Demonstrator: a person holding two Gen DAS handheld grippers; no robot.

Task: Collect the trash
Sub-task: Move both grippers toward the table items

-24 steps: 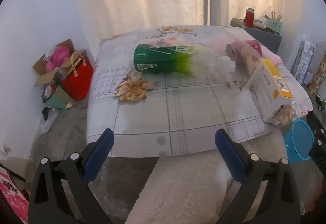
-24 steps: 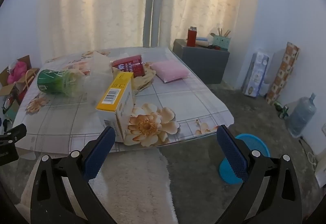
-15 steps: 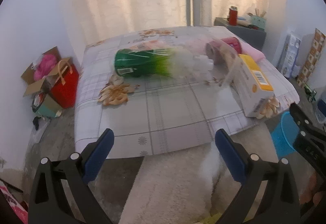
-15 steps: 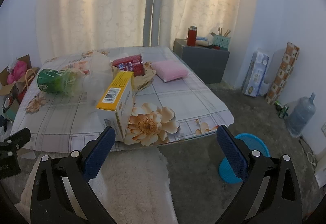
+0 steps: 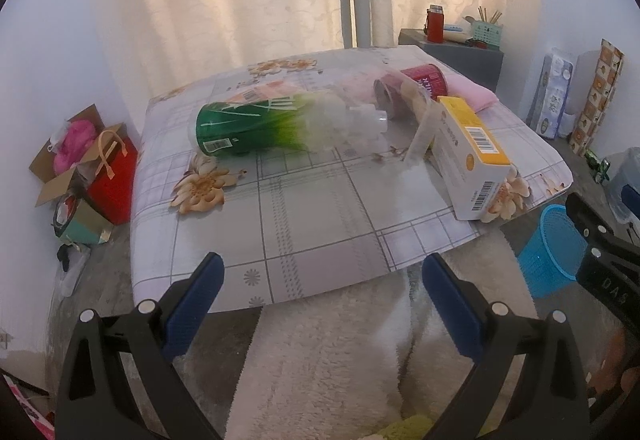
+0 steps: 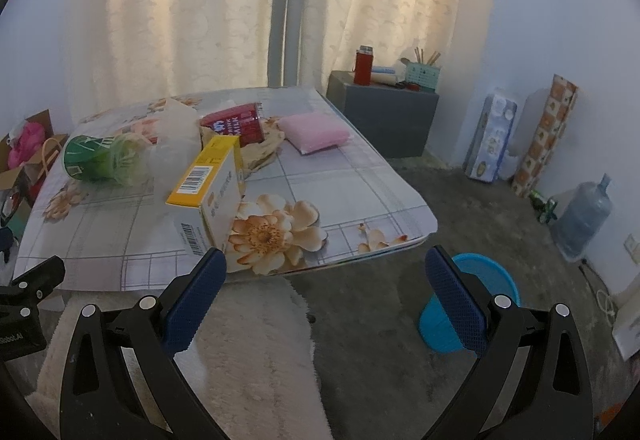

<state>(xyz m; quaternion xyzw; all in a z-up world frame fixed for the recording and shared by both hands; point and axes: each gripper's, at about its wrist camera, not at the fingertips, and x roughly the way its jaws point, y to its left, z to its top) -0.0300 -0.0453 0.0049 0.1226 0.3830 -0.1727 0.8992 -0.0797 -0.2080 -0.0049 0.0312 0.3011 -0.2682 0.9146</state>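
Both tongs stand released with nothing between their blue pads: the left tongs (image 5: 320, 296) hang before the near edge of the counter (image 5: 320, 224), the right tongs (image 6: 324, 290) before its near right corner. On the flowered cloth lies the trash: a green-and-clear plastic wrapper (image 5: 260, 125) on its side toward the left, a yellow-topped white carton (image 6: 212, 191) near the front edge, a red milk packet (image 6: 238, 123) behind it, and a pink pack (image 6: 316, 129) further right. A blue basket (image 6: 468, 304) stands on the floor just off the counter's right corner, beside a pale rug (image 5: 320, 360).
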